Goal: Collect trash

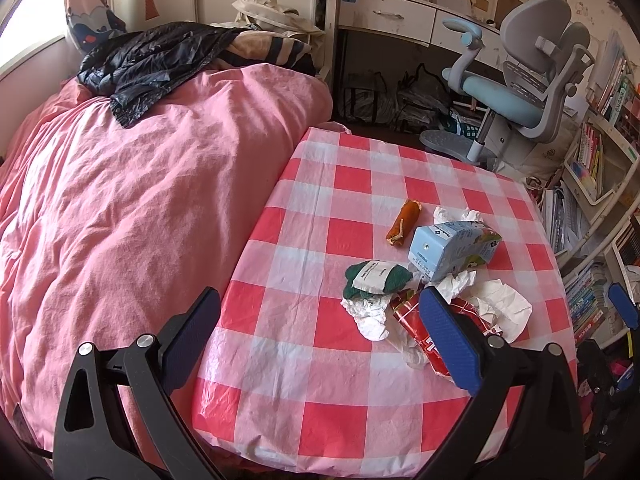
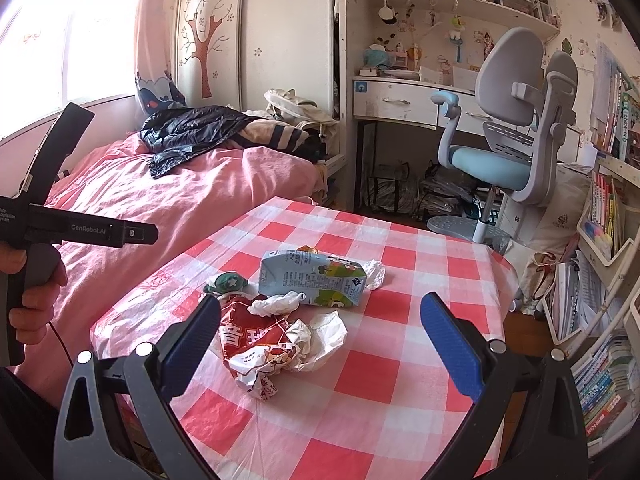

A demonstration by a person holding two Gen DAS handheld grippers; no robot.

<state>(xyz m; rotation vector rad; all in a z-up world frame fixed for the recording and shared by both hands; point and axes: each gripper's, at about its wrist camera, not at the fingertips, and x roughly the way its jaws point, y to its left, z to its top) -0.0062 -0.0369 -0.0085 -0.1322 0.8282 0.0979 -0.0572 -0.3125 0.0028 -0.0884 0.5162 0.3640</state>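
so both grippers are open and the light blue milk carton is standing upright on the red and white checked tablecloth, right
Not quite. The light blue milk carton lies flat on its side, not upright, as the right wrist view shows. The rest holds: it is on the red and white checked tablecloth, and the left gripper and right gripper are both open.

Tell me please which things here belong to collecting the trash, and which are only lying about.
For the job: milk carton, red wrapper, crumpled tissues, green packet, orange wrapper, all on the checked table.

Only lying about: dark jacket on the pink bed, desk chair, books.
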